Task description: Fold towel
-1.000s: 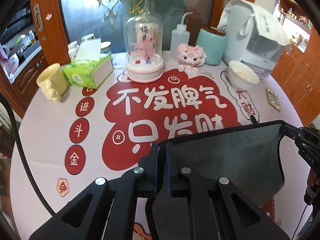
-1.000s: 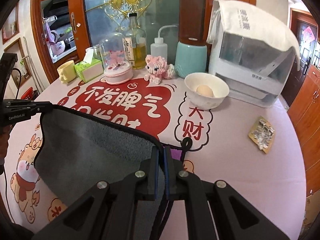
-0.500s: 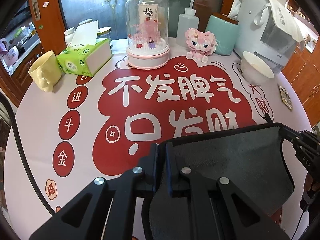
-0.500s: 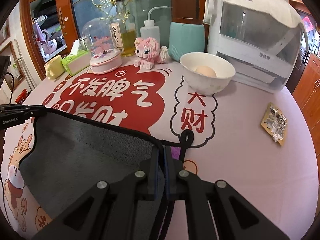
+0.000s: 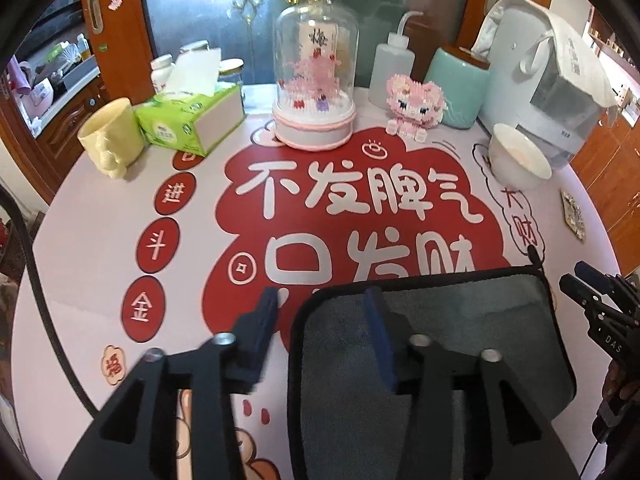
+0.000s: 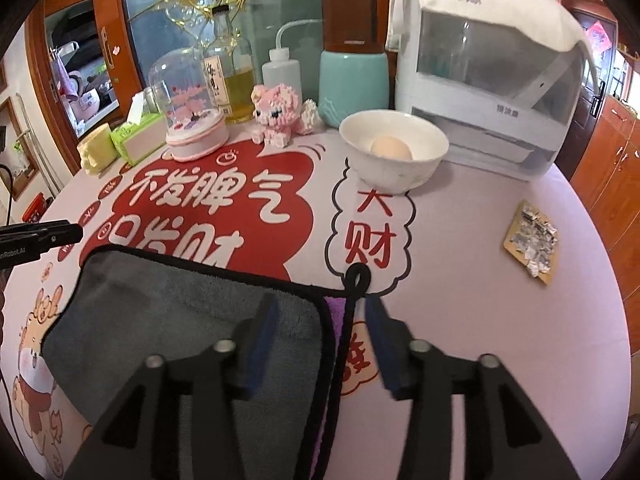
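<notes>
Both units are spread: the left hand-held gripper (image 5: 322,300) straddles the gray towel's (image 5: 460,320) left corner; the right hand-held gripper (image 6: 320,312) straddles its right edge.

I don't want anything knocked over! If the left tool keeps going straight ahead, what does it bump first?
Probably the clear glass dome with pink flowers. The open left tool points over bare printed tablecloth toward it, though depth is hard to judge.
</notes>
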Tool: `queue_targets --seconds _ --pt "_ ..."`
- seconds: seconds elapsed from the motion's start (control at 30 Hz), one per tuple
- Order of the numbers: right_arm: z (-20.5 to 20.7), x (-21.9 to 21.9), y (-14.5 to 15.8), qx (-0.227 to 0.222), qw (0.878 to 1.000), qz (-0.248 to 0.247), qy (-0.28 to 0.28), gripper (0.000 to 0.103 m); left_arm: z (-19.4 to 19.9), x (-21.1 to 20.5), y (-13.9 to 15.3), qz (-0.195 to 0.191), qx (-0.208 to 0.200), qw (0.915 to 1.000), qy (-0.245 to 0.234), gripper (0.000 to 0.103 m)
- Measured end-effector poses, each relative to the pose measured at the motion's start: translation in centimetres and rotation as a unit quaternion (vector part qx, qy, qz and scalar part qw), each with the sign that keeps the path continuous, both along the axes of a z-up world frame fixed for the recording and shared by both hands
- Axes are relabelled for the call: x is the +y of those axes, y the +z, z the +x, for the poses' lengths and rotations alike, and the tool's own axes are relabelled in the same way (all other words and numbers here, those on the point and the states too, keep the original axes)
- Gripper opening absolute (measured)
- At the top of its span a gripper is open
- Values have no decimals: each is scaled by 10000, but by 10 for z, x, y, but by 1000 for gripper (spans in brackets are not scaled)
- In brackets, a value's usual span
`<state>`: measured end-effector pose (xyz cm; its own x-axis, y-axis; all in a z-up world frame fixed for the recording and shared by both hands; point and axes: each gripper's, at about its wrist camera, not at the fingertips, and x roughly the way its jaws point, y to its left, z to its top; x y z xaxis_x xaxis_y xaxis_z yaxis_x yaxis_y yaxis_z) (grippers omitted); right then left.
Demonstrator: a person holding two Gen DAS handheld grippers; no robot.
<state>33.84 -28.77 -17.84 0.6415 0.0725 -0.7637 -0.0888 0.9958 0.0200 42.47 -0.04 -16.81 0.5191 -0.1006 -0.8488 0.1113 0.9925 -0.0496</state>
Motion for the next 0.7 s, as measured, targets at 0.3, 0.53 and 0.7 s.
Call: queue_targets --seconds 0.3,0.53,0.7 --pt "-27 2 31 -166 9993 -15 -349 81 -35 19 42 -117 -204 9993 274 76" --pt "-72 9 48 -148 9976 -136 -655 87 -87 40 65 -125 -315 9987 383 82" --pt "-114 17 54 -115 9970 -75 -756 93 -136 57 74 -68 -332 9987 371 82"
